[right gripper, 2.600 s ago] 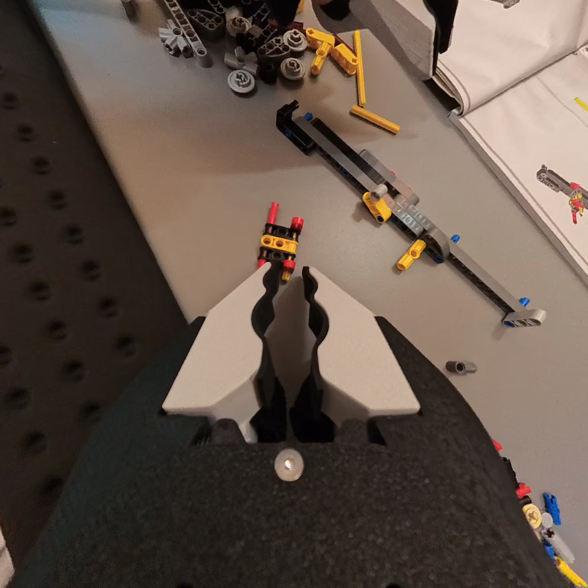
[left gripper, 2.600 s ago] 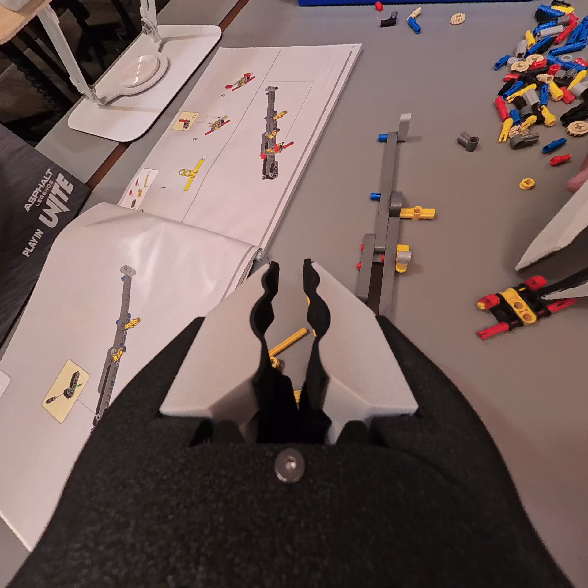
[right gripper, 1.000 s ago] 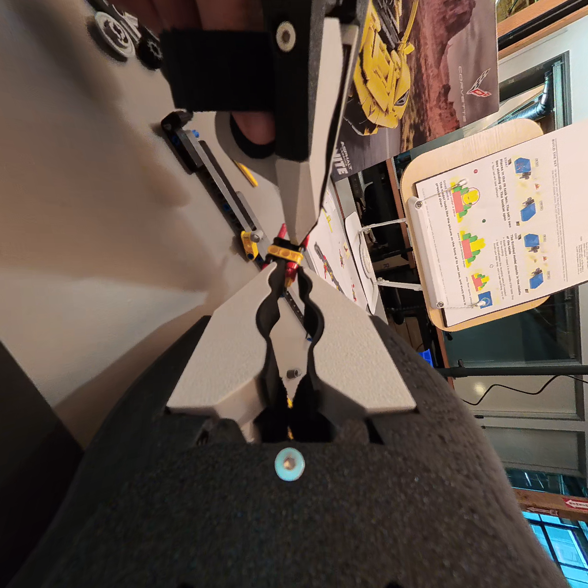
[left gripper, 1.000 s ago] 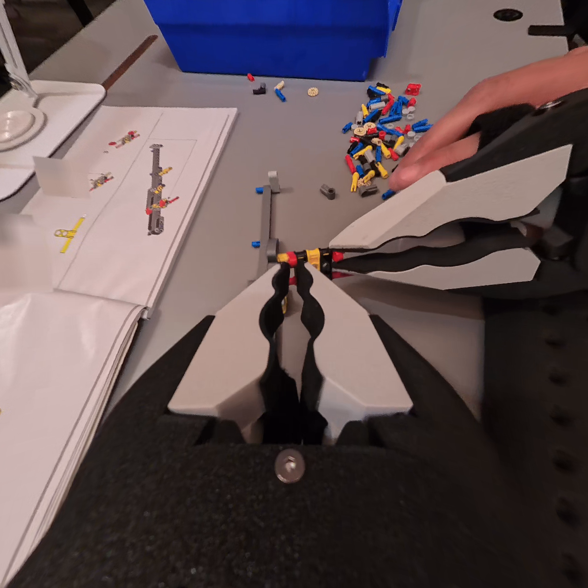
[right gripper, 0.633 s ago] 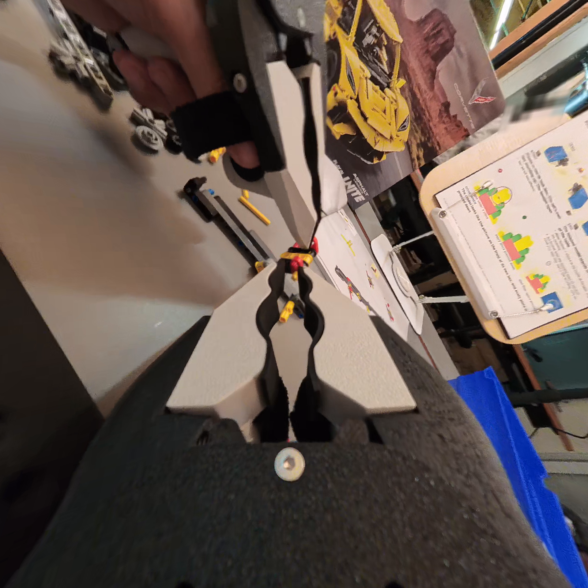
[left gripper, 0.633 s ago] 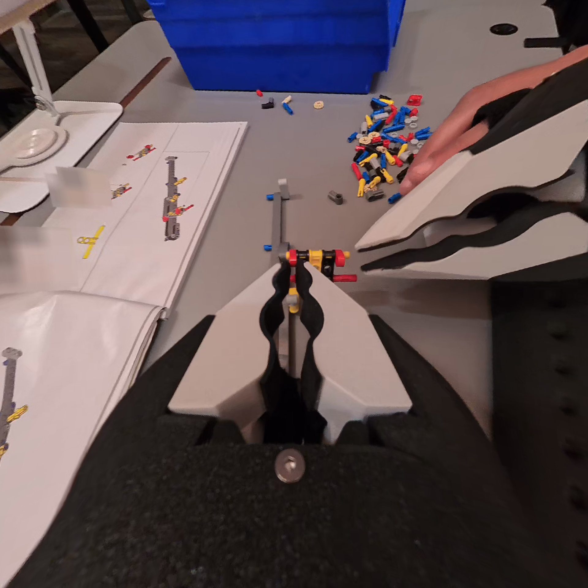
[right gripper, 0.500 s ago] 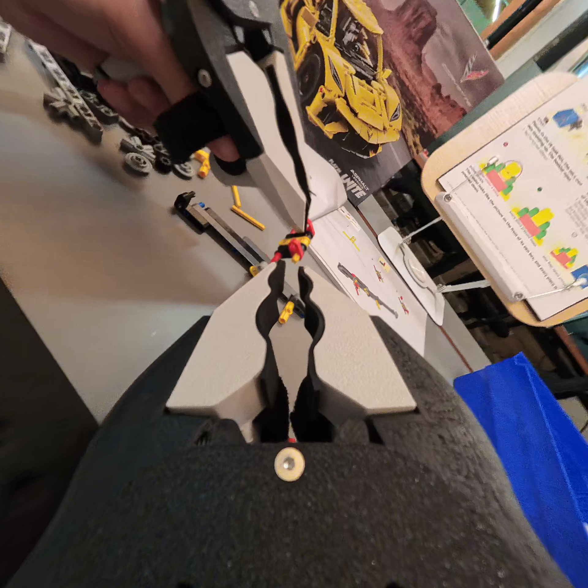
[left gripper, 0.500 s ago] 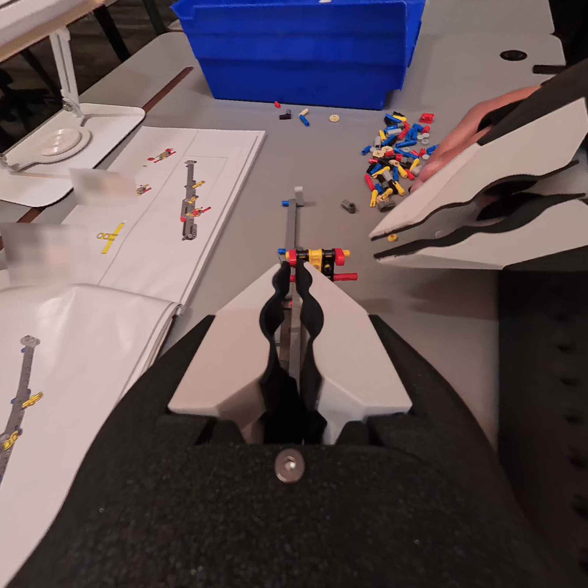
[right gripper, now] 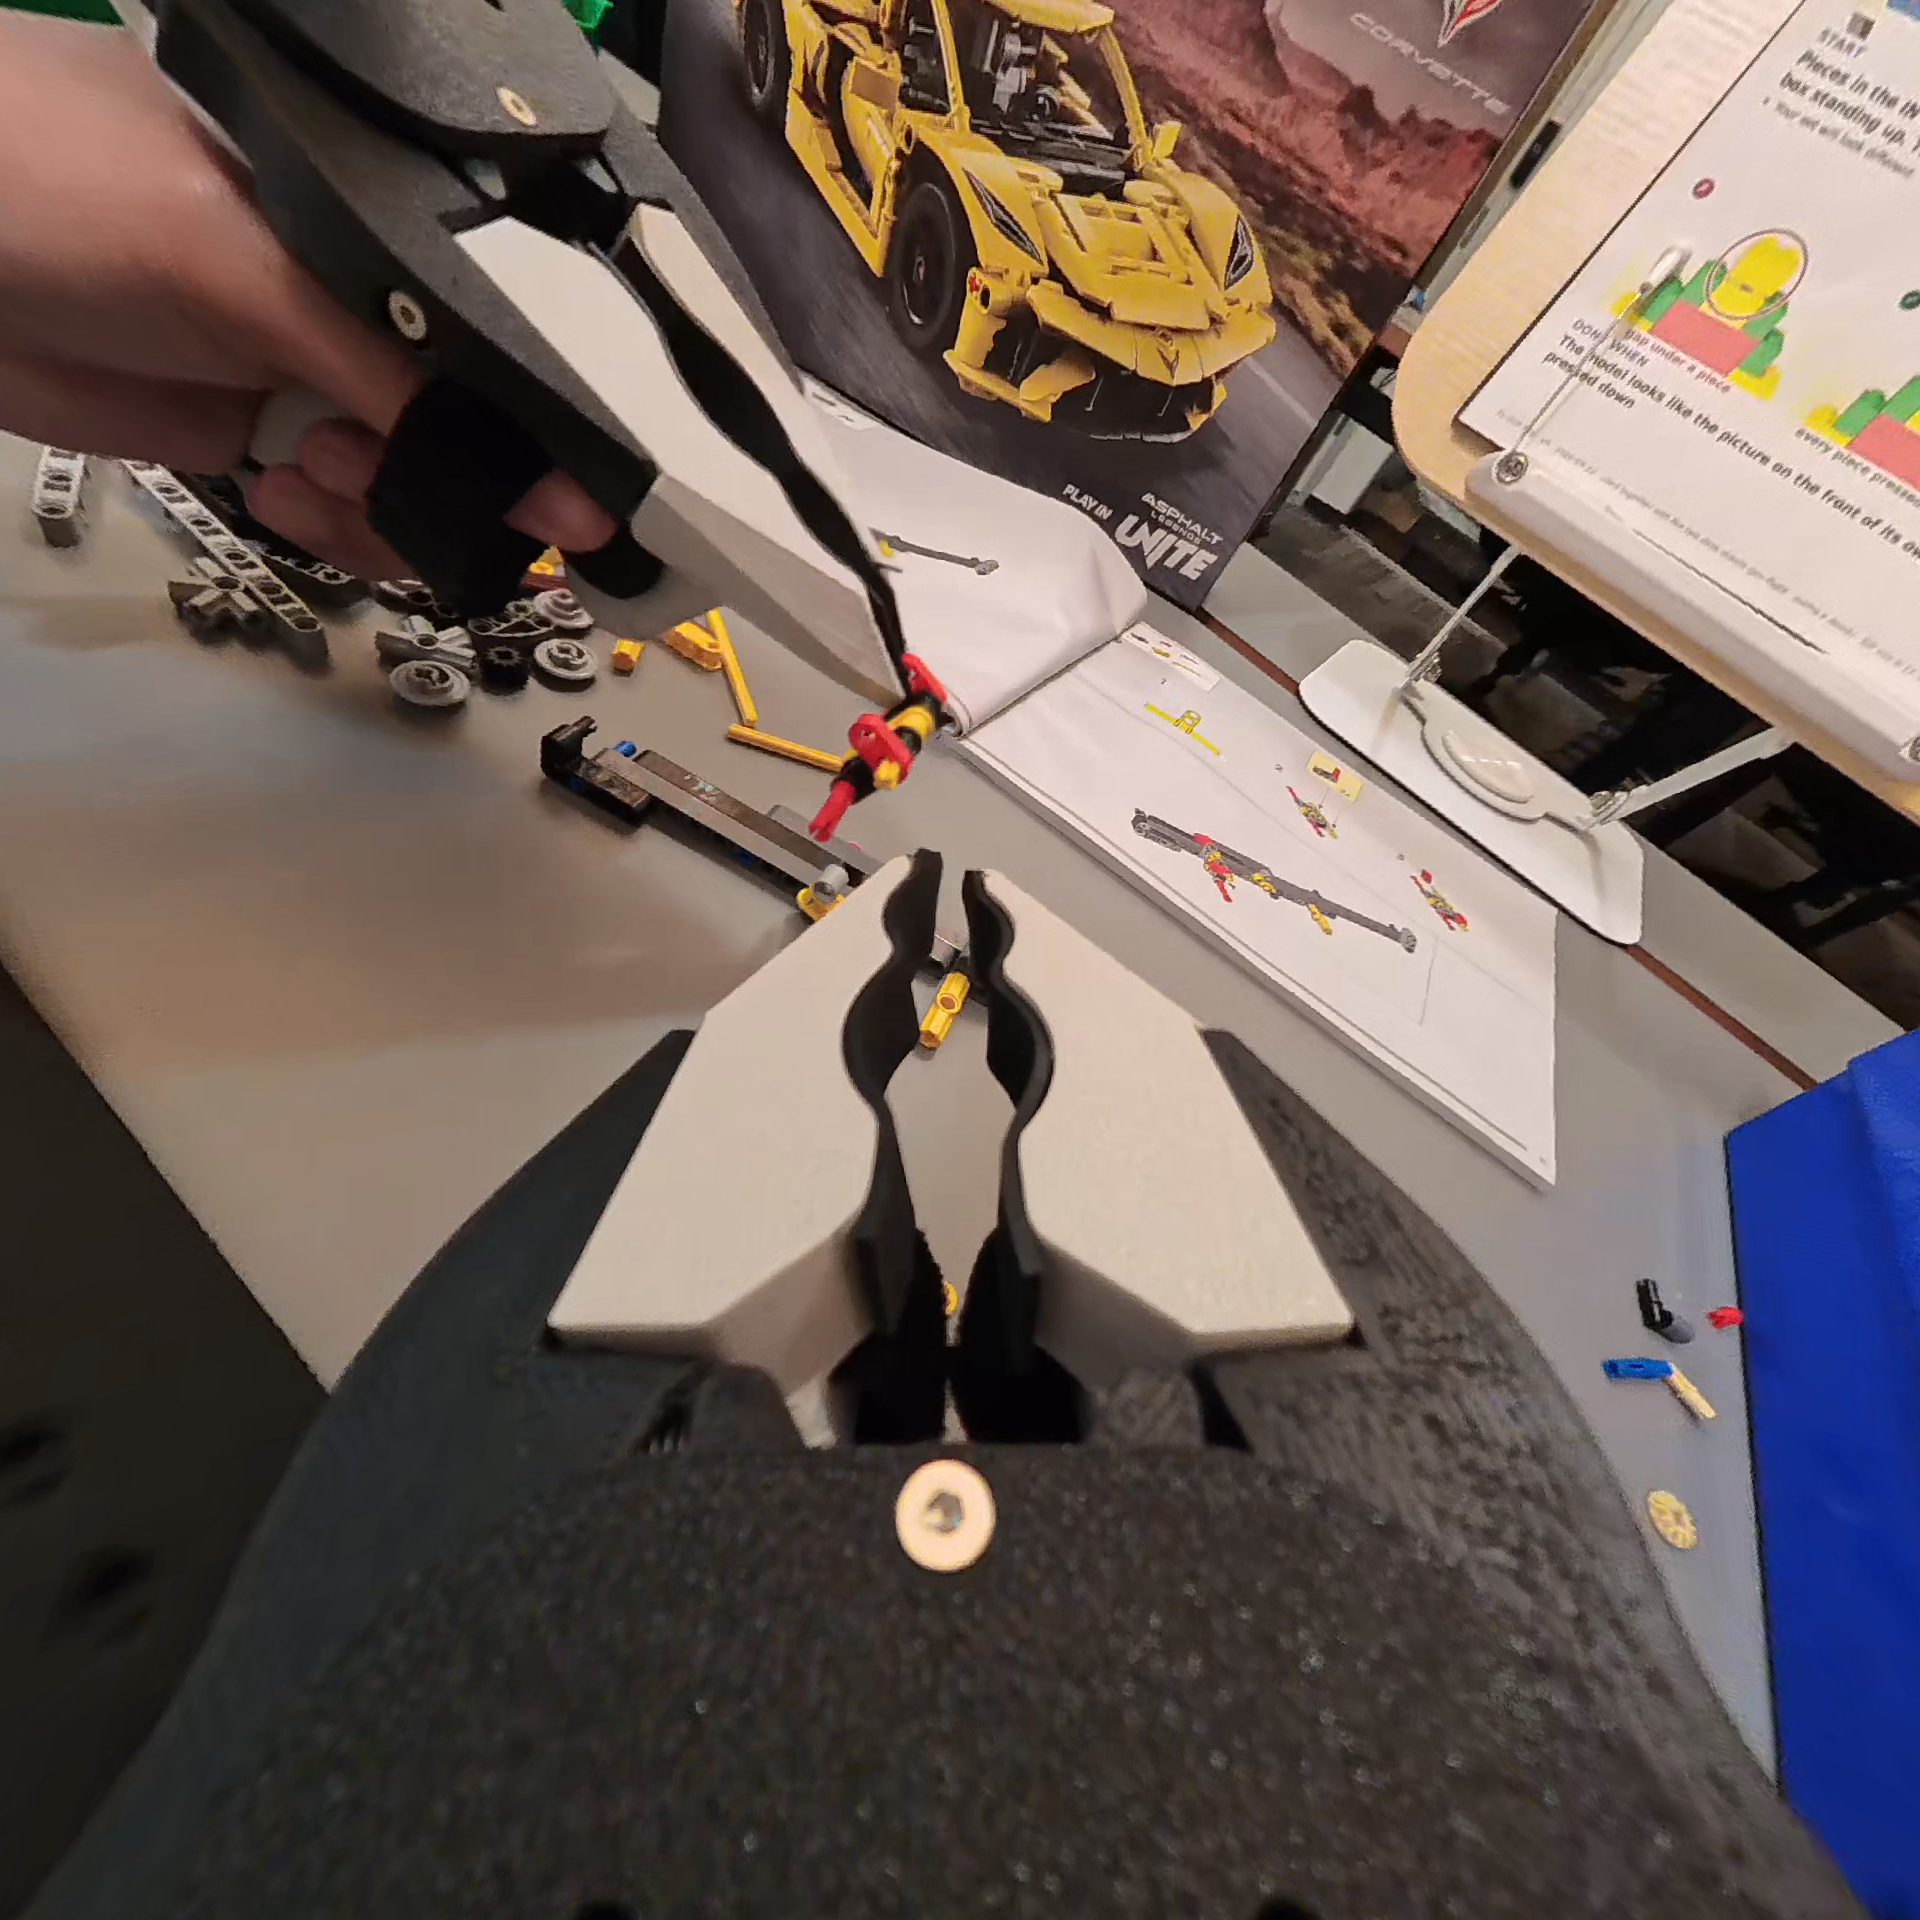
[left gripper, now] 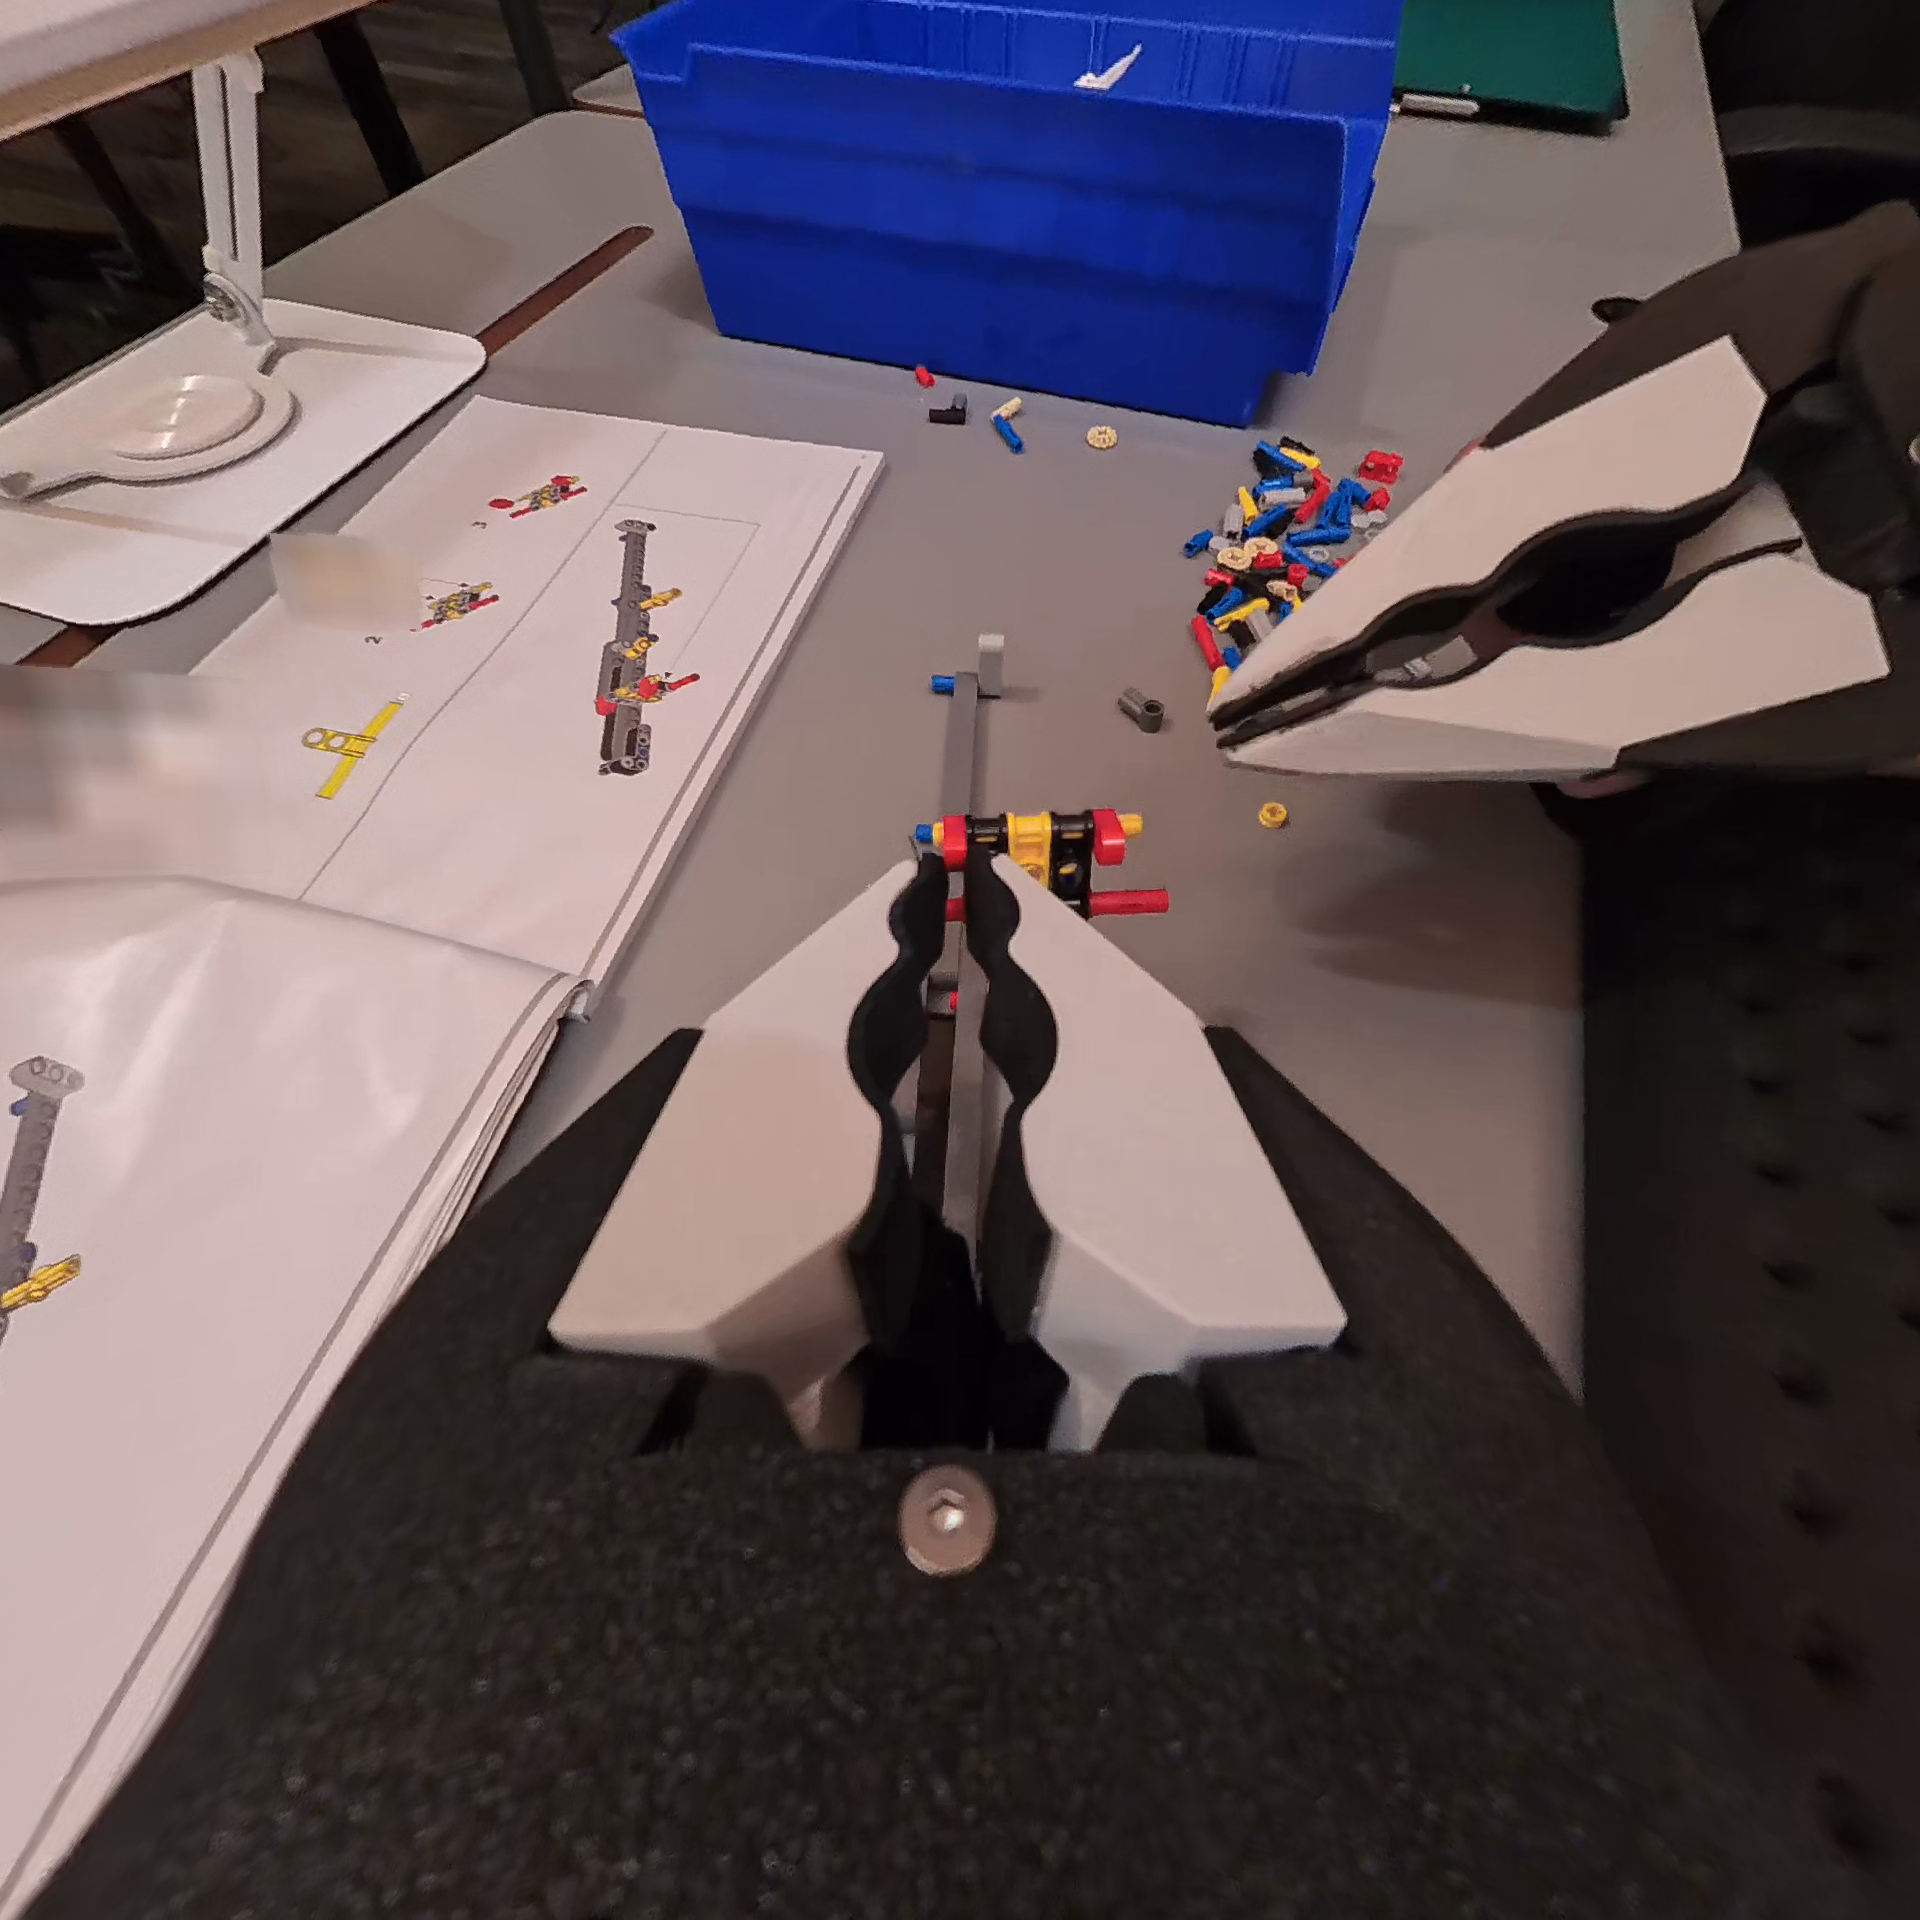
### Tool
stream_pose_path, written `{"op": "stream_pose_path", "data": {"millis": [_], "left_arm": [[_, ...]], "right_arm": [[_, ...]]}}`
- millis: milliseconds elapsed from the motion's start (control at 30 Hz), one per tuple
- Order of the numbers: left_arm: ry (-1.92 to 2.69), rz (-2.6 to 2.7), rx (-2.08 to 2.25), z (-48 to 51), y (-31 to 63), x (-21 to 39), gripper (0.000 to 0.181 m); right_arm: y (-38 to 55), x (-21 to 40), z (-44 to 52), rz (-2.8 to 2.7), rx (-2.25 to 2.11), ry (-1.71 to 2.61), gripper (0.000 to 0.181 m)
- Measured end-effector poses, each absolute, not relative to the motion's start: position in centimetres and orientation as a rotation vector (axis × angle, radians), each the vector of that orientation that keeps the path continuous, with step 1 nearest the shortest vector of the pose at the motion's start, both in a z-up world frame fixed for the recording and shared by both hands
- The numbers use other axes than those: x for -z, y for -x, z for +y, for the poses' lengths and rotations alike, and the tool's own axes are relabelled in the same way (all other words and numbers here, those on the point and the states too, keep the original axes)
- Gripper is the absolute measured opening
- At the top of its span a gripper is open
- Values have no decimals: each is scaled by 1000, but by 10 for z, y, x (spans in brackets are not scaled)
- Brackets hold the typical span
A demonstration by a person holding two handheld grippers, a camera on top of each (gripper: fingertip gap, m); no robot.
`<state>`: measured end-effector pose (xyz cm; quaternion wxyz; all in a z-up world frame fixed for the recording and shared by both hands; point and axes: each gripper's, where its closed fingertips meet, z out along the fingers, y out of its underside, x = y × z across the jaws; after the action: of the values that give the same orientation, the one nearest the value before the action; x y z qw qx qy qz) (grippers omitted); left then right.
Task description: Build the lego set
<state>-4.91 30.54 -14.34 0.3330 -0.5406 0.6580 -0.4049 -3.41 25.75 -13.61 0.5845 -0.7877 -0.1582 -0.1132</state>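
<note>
My left gripper point(left gripper: 956, 873) is shut on the end of a small red, yellow and black assembly point(left gripper: 1039, 844) and holds it above the table. The right wrist view shows that gripper point(right gripper: 904, 665) in a hand, with the assembly point(right gripper: 881, 746) hanging from its tip. A long grey beam with blue pins and yellow connectors point(left gripper: 964, 748) lies on the table under it, also seen in the right wrist view point(right gripper: 707, 798). My right gripper point(right gripper: 948, 868) is empty, jaws almost together. It hovers to the right of the assembly point(left gripper: 1224, 719), apart from it.
An open instruction booklet point(left gripper: 540, 665) lies on the left. A blue bin point(left gripper: 1018, 208) stands at the back, with a pile of small coloured parts point(left gripper: 1278, 540) before it. Grey and black gears and beams point(right gripper: 447, 644) lie beyond the beam. A white stand base point(left gripper: 208, 447) is far left. About 6 centimeters separates my left fingertips from my right.
The right gripper picked the small assembly off the table and passed it to the left gripper. It then let go, drew back to the right and closed; the left now holds it alone.
</note>
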Motion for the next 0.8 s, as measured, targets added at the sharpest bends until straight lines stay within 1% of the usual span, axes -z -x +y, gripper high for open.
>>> {"op": "stream_pose_path", "data": {"millis": [600,800], "left_arm": [[1382,1749,1007,306,50,146,2],[1385,1747,1000,308,50,146,2]], "right_arm": [[25,141,258,-328,275,1875,3],[-20,148,254,-87,403,1963,3]]}}
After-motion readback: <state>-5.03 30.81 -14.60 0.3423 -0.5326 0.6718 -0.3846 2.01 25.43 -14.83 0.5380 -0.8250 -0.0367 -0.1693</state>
